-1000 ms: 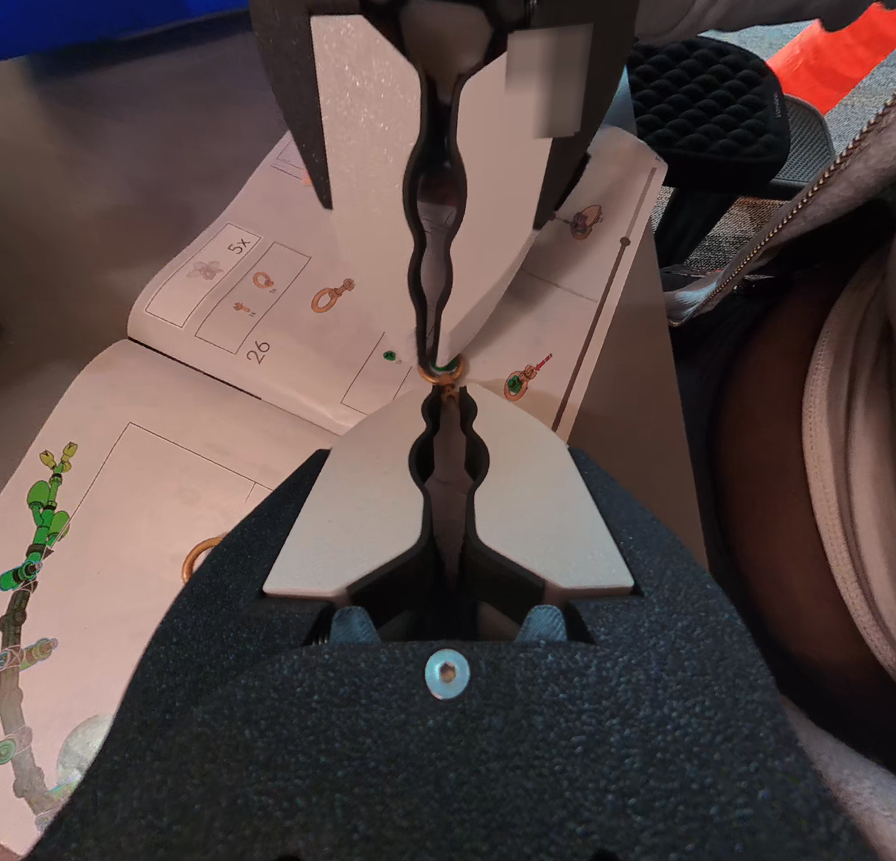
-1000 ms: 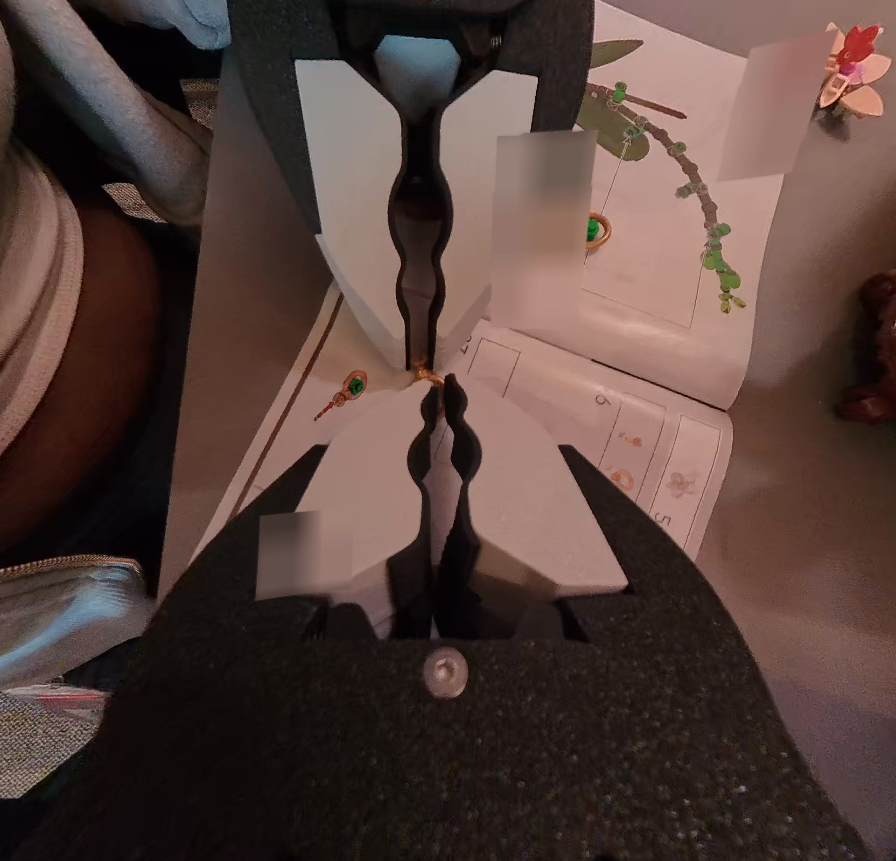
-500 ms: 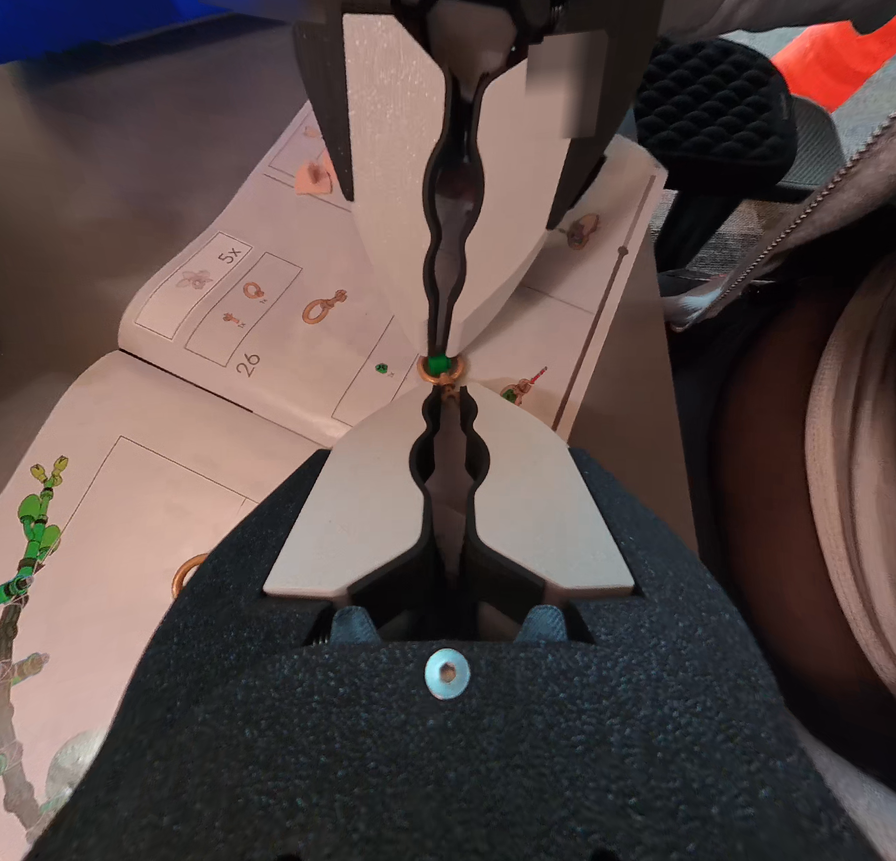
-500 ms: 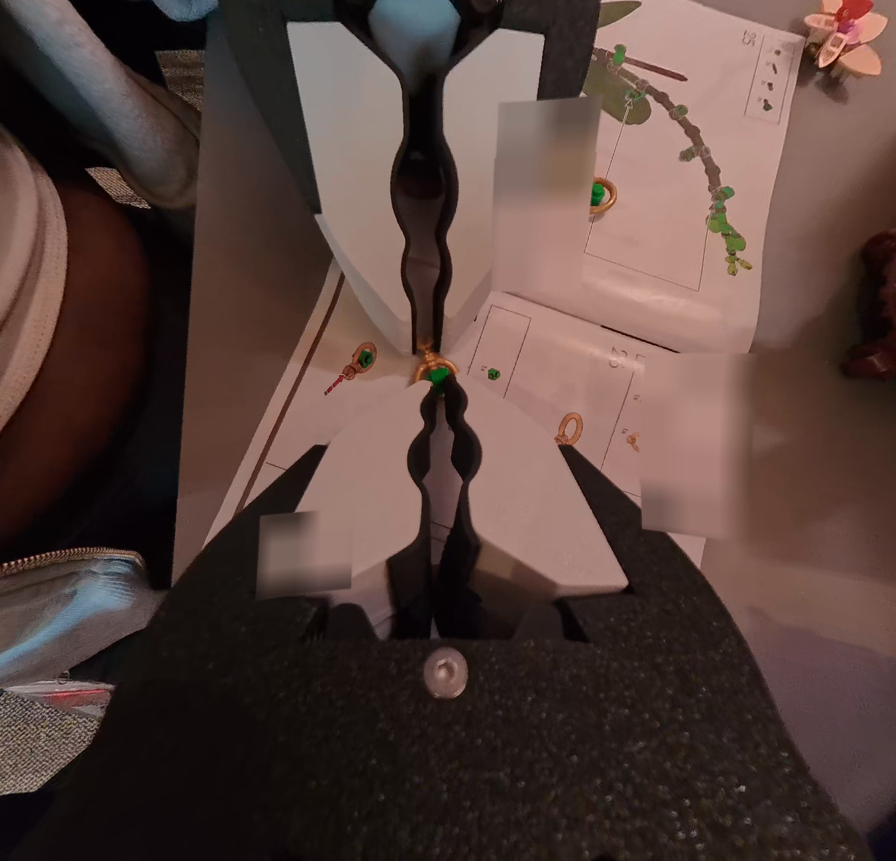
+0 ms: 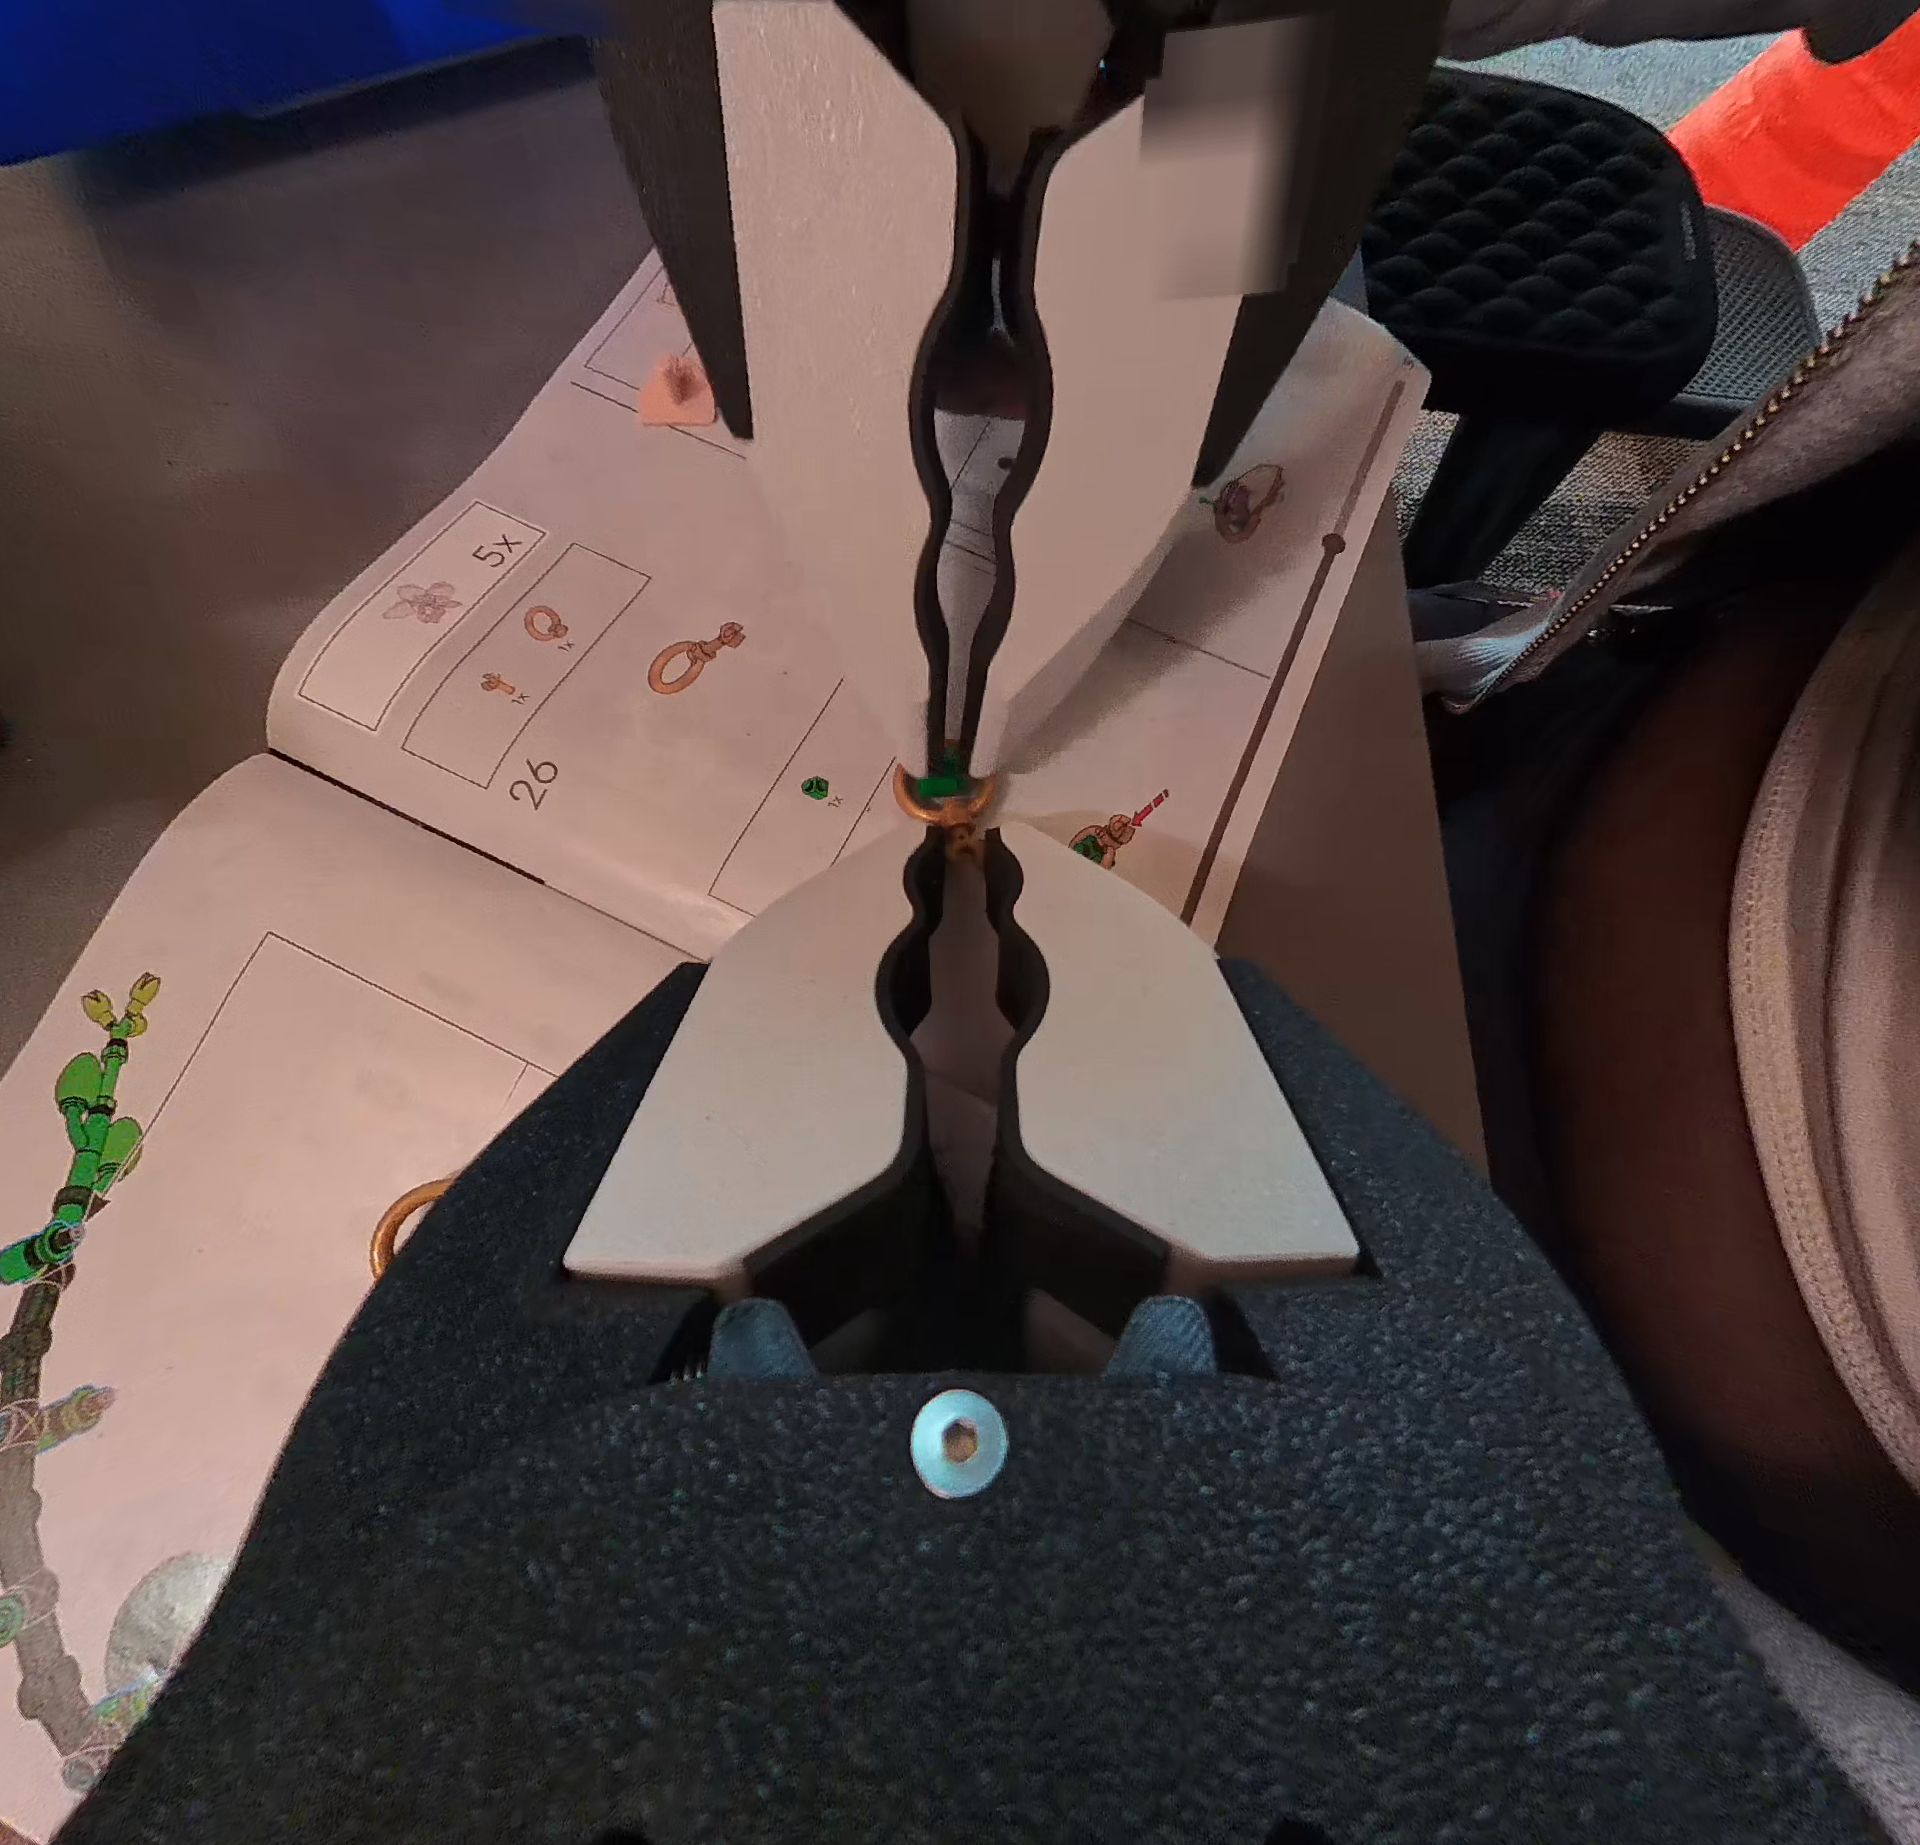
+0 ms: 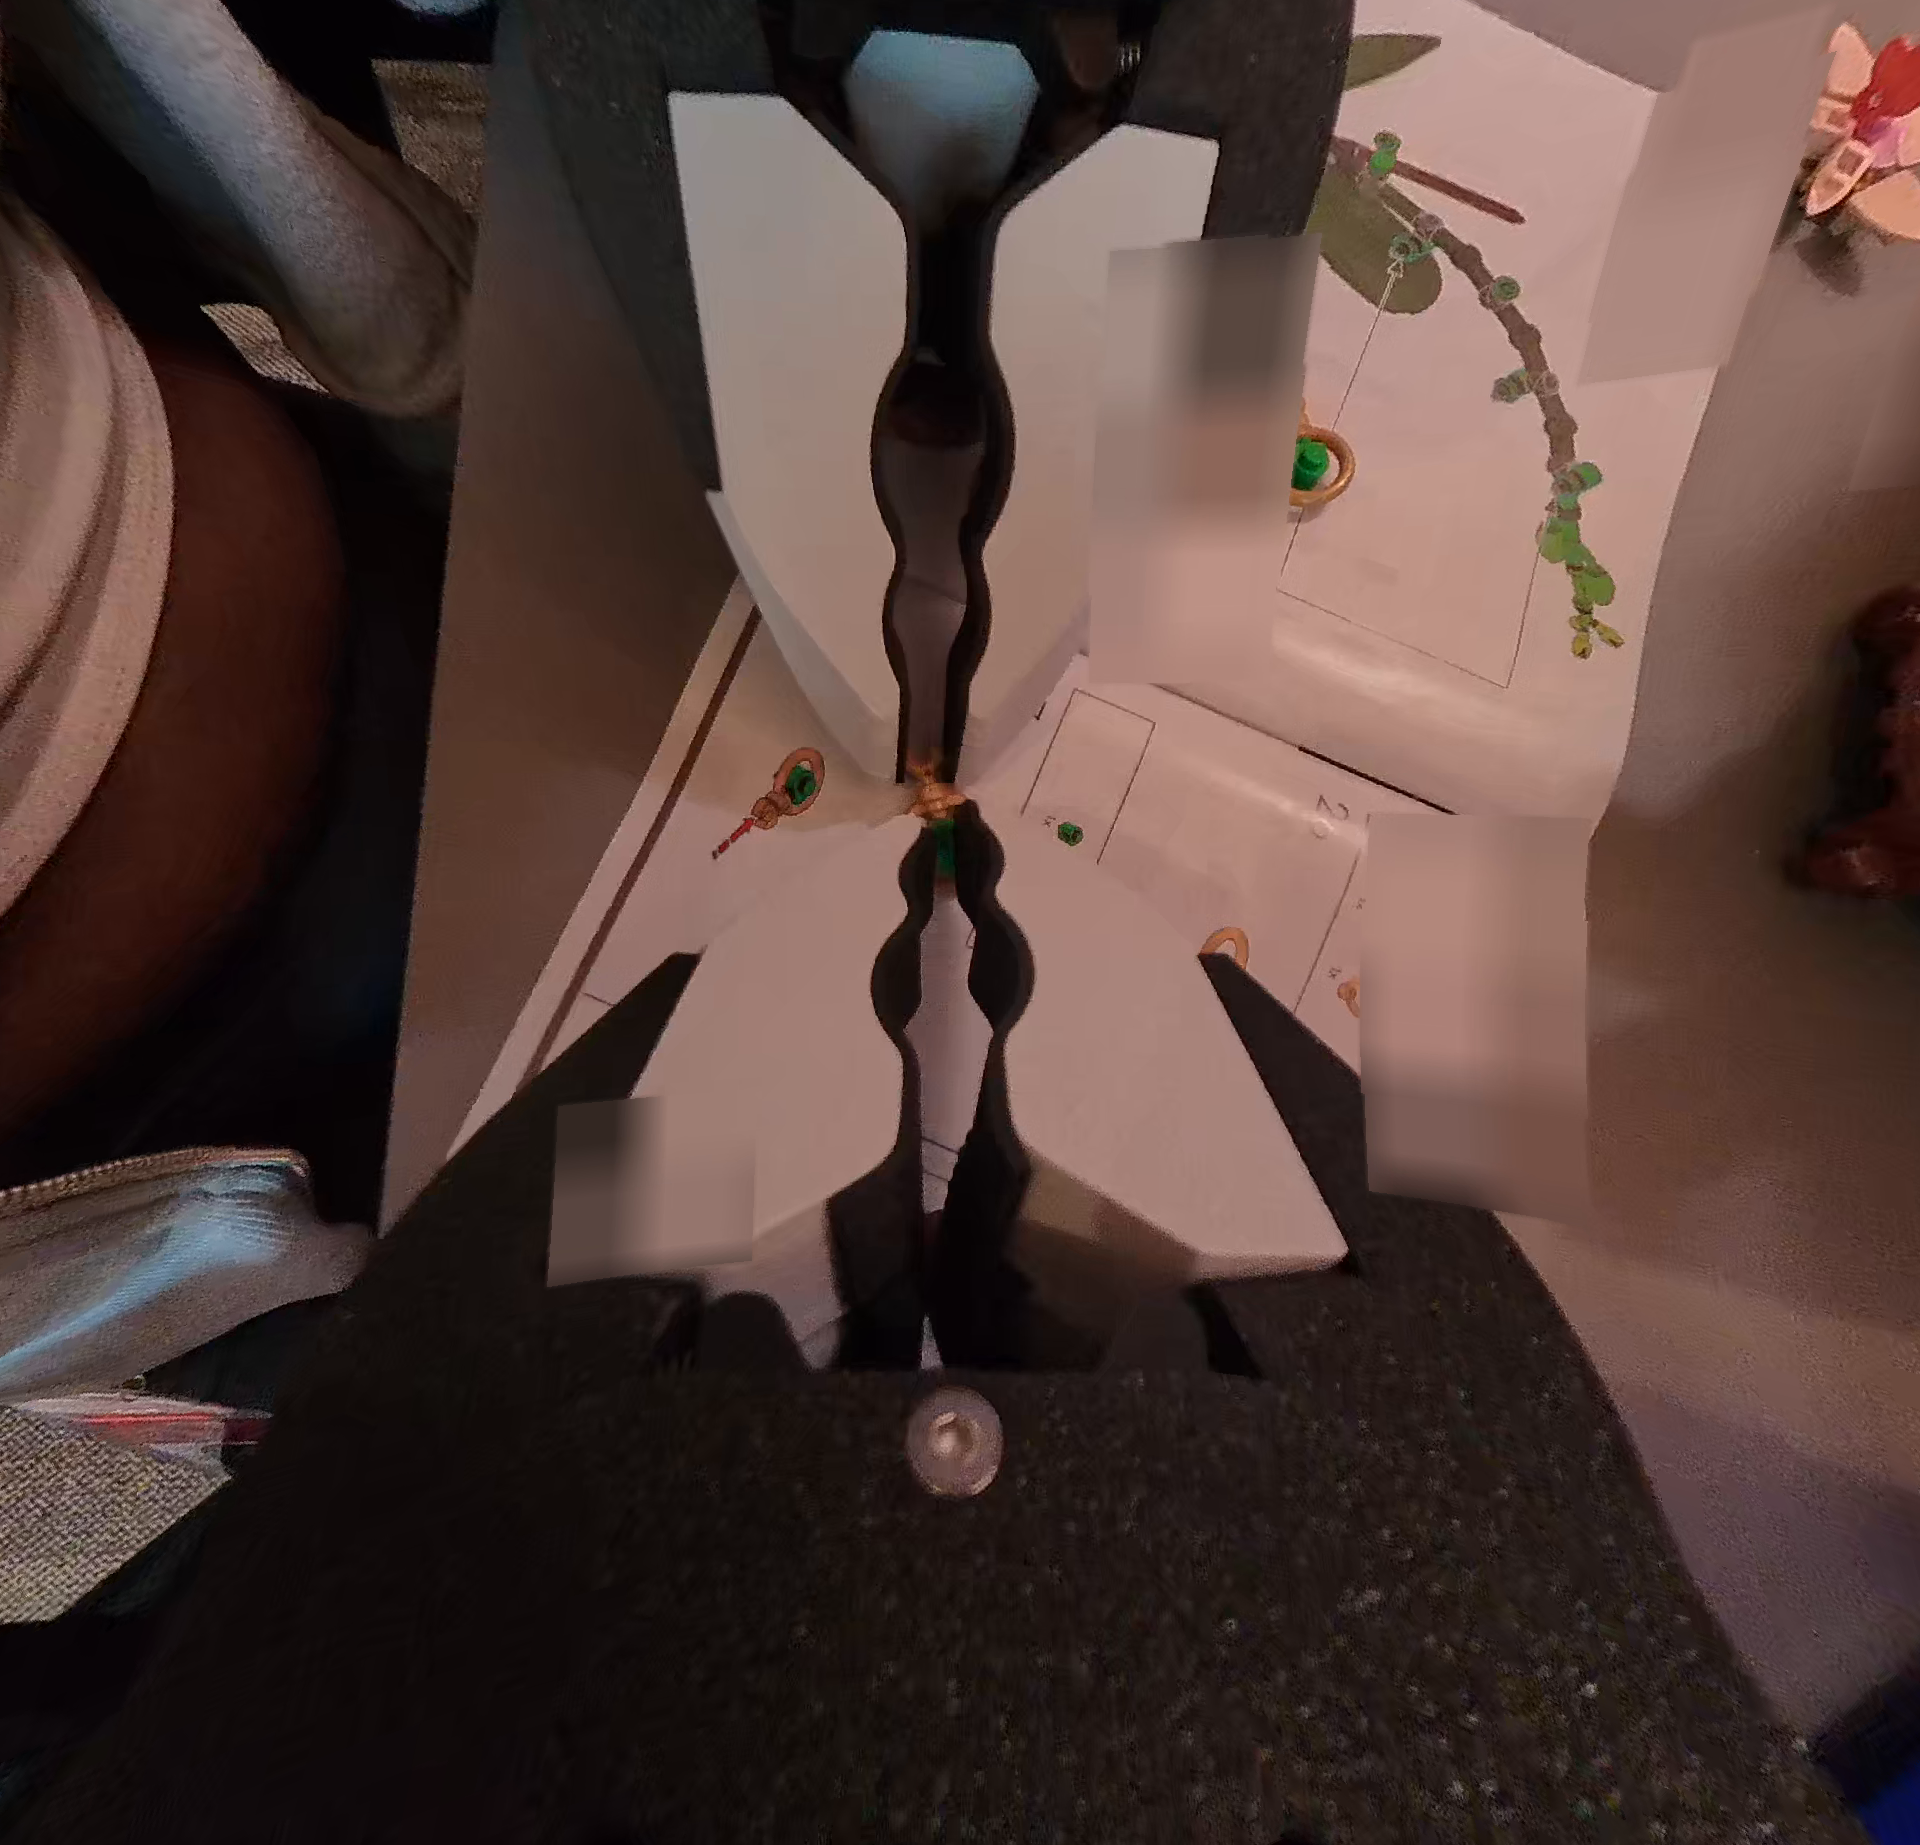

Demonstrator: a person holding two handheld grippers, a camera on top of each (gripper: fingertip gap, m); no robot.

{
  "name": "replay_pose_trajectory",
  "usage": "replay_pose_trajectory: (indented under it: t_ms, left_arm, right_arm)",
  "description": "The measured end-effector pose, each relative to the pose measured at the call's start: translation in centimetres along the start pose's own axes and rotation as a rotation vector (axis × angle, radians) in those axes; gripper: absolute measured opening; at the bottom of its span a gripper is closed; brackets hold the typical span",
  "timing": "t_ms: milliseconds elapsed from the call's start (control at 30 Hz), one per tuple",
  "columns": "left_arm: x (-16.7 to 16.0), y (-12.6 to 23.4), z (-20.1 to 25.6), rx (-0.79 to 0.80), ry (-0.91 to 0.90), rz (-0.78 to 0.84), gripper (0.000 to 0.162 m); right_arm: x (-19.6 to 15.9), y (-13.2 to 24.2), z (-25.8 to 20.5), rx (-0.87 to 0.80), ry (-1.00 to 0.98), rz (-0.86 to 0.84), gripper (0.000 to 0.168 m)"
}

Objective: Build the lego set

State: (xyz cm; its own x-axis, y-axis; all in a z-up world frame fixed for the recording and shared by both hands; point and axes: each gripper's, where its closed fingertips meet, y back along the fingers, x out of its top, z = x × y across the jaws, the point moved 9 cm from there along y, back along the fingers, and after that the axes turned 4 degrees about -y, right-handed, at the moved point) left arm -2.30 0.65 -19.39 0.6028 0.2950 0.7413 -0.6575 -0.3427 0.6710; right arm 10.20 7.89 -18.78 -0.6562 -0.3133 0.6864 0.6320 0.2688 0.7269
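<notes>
A grey bench carries an open instruction booklet, its pages spread flat beneath both tools. Above the booklet, two hand-held grippers meet tip to tip, pointing straight at one another along a single line.

The left hand-held gripper has its fingers pressed nearly together, pinching the short stem of a small gold ring piece. The ring's loop stands out beyond its tips, toward the other tool.

The right hand-held gripper is likewise nearly closed, clamping a tiny green stud. From the left wrist view, that stud sits inside or right at the ring's loop; whether it is fully seated cannot be told.

The ring's long axis, stem to loop, runs along the line between the two tools, so any push to seat the stud would likely travel along that line. Both tools are equally near the joint.

A second gold ring lies on the booklet nearby.
</notes>
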Motion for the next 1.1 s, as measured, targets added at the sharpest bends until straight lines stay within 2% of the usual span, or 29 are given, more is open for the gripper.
replay_pose_trajectory:
  t_ms: [367,700,1100]
  left_arm:
    - [-0.3,0.1,-0.8,0.041,0.024,-0.006,0.007]
    - [-0.1,0.2,-1.0,0.065,-0.005,-0.022,0.007]
    - [-0.2,0.5,-1.4,0.123,-0.022,-0.045,0.007]
  right_arm:
    - [-0.7,-0.1,1.5,0.021,-0.195,0.012,0.004]
    - [0.0,-0.3,1.5,0.022,-0.109,-0.019,0.005]
    - [1.1,-0.3,3.3,0.049,-0.353,0.002,0.004]
